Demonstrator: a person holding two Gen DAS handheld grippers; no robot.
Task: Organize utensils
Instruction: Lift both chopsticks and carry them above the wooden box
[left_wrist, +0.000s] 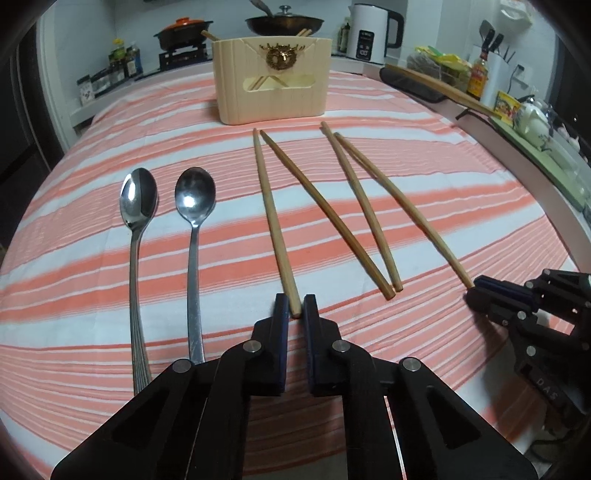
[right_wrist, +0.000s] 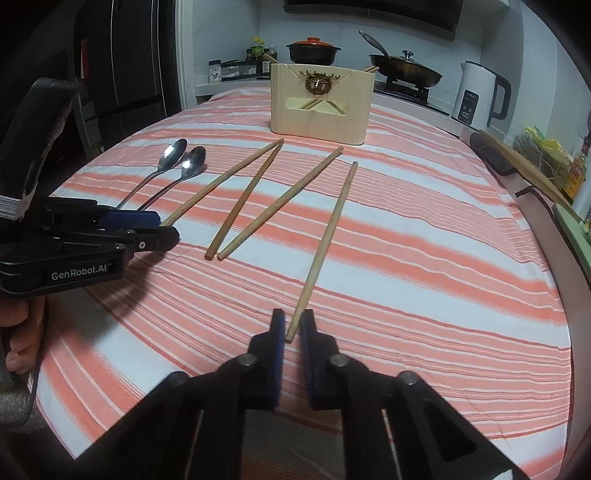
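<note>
Left wrist view: the left gripper (left_wrist: 296, 306) has its jaws narrow around the near end of the leftmost chopstick (left_wrist: 272, 218), the pads just beside the wood; actual contact cannot be told. 2 spoons (left_wrist: 166, 236) lie to its left on the striped cloth (left_wrist: 424, 206). The right gripper (right_wrist: 293, 325) stands likewise, jaws narrow around the near end of the rightmost chopstick (right_wrist: 328, 236). 2 more chopsticks (left_wrist: 354, 218) lie between. The wooden holder (left_wrist: 271, 79) stands beyond.
</note>
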